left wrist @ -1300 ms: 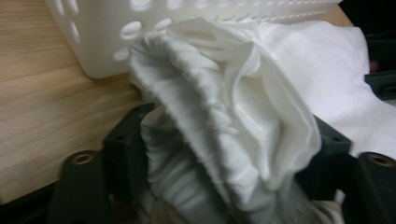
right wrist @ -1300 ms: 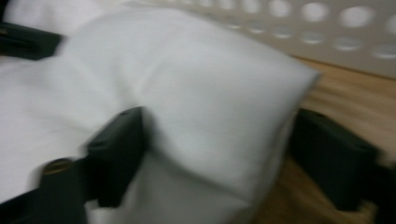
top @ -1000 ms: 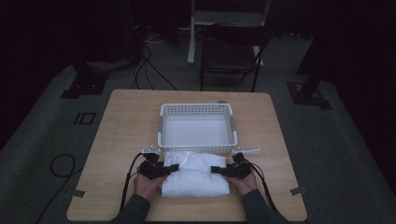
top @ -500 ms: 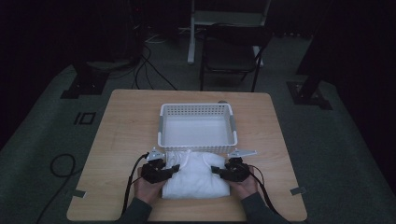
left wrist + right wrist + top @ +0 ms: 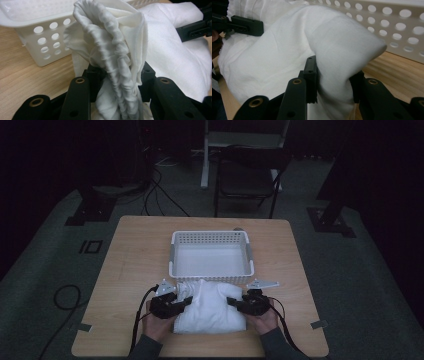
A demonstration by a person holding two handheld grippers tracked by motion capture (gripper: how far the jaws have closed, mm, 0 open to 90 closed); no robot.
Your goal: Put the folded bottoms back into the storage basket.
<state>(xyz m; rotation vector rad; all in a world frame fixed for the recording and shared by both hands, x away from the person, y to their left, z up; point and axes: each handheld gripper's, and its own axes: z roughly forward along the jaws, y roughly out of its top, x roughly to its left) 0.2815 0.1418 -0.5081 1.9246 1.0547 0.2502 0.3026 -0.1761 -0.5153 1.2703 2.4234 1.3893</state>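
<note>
A white cloth (image 5: 210, 307) lies bunched on the wooden table just in front of a white perforated basket (image 5: 210, 270). My left gripper (image 5: 186, 301) is shut on the cloth's left edge; in the left gripper view a gathered, ruffled fold of the cloth (image 5: 117, 57) stands pinched between the black jaws. My right gripper (image 5: 231, 302) is shut on the cloth's right side, where a smooth hump of cloth (image 5: 337, 50) bulges up between its jaws. Each gripper view shows the other gripper's black jaw across the cloth.
The basket (image 5: 32, 27) stands empty right behind the cloth, its holed wall (image 5: 402, 27) close to both grippers. A dark chair (image 5: 250, 175) stands beyond the table's far edge. Cables (image 5: 65, 297) trail on the floor at left. Bare tabletop (image 5: 135, 255) lies left and right of the basket.
Both grippers have drawn slightly toward the person with the cloth held; the cloth's sides are gathered up more and its bulk sits a little nearer the table's front.
</note>
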